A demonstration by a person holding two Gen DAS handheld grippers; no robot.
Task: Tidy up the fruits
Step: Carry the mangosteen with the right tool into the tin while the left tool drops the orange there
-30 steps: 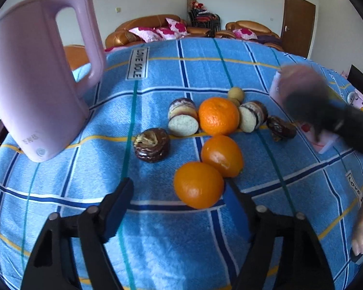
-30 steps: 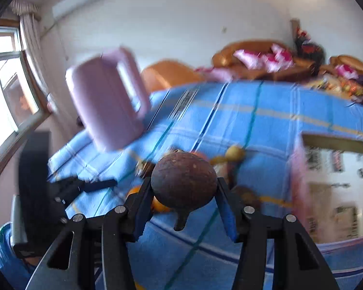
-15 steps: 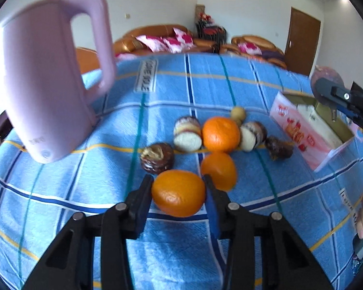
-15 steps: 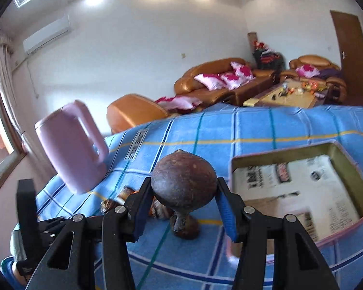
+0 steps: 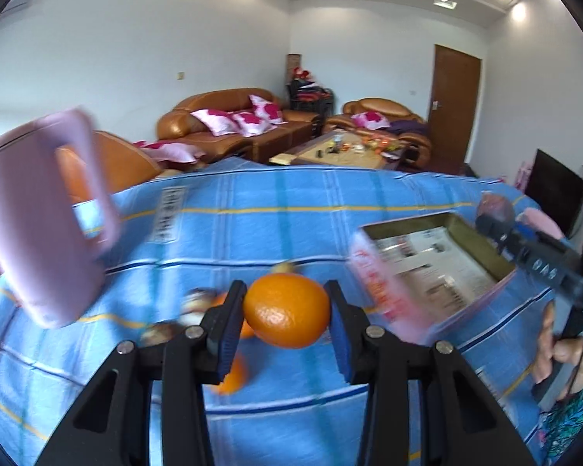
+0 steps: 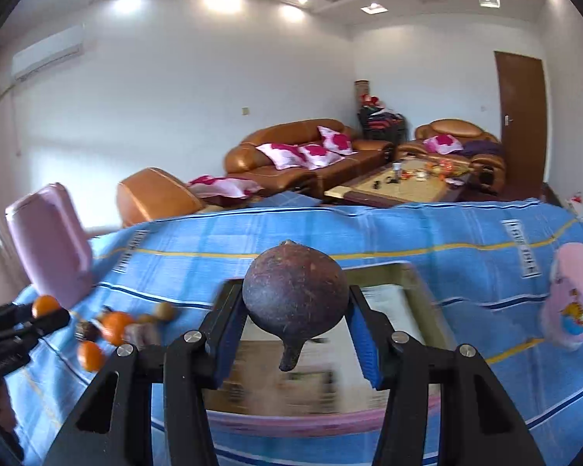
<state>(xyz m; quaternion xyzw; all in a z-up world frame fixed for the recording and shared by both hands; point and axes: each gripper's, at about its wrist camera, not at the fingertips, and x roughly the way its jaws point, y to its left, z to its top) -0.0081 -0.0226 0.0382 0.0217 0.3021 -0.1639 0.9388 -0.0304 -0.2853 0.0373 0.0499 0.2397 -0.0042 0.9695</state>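
Above the cloth, left hand-held gripper newly clamped on a lifted orange.

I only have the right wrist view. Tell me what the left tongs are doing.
Observer: The left tongs have just been closing and now clamp an orange between both blue pads, clear of the cloth.
Operator: Now place my mangosteen relative to the box.
Observer: In the left wrist view, the right tongs hold the mangosteen above the box, at its far right corner.
Operator: Report who is on the handle.
Observer: A person's hand is wrapped around the grip behind the right tongs.
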